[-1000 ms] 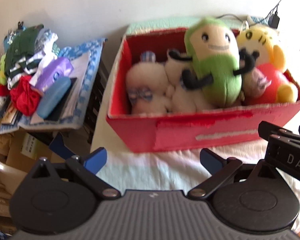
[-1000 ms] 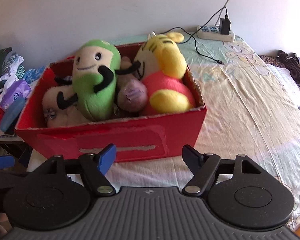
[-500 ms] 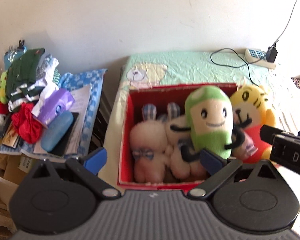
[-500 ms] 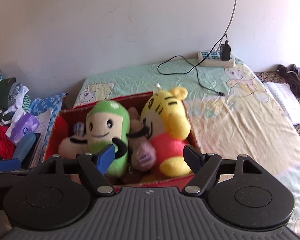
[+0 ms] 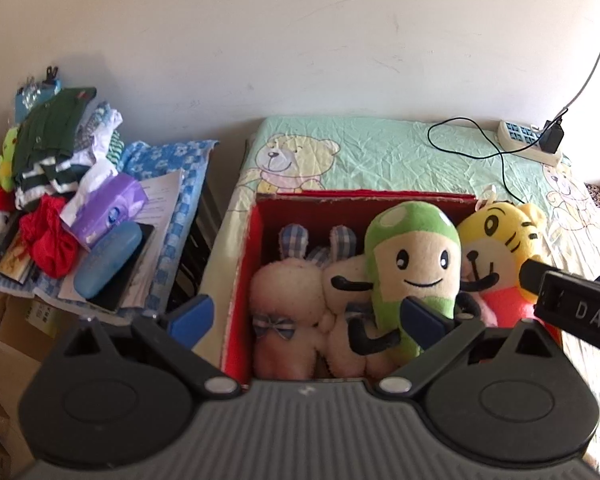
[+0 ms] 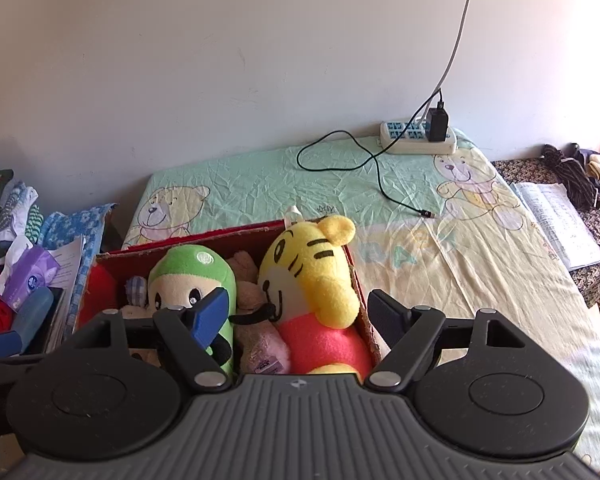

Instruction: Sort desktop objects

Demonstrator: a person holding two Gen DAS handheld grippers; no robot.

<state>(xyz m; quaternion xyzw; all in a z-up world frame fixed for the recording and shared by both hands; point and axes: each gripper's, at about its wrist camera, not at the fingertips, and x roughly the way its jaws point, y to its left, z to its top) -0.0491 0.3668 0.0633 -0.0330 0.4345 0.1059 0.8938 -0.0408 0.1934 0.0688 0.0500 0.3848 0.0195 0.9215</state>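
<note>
Near: my left gripper [image 5: 304, 316] and right gripper [image 6: 300, 312] hung spread and empty | Mid: box [image 5: 242, 280] held green toy [image 5: 414, 264], tiger [image 6: 312, 276], bunnies [image 5: 288, 300] – packed, apparently | Far: bed [image 6: 440, 240] bare except power strip [image 6: 418, 138]; side pile [image 5: 72, 208] unsorted.

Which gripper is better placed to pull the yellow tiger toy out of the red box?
Right. The right gripper is open with the tiger toy between its fingers. The left gripper frames the bunny at the box's other end.
</note>
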